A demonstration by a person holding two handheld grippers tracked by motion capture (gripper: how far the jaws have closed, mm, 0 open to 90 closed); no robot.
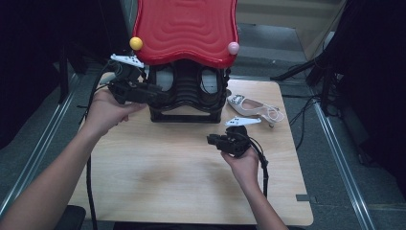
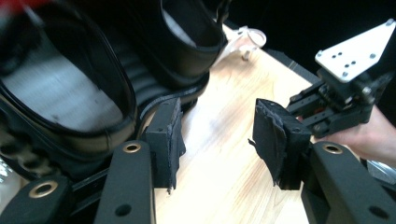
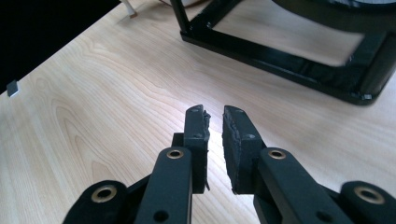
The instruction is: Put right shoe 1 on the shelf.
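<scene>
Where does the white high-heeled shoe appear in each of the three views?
High view: white shoe lies right of centre on the table, right of the black rack.
Left gripper view: top centre, beyond the rack.
Right gripper view: only its heel tip, top left.
Shared landmark: the black rack.

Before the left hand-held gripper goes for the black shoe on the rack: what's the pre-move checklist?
1. Left hand-held gripper jaws open, nothing between them: ok.
2. Black shoe lined up between the jaws: not ok, it sits beside them in the rack.
3. Right hand-held gripper empty, jaws a narrow gap apart, over bare table: ok.
4. White sandal apart from both grippers: ok.
</scene>
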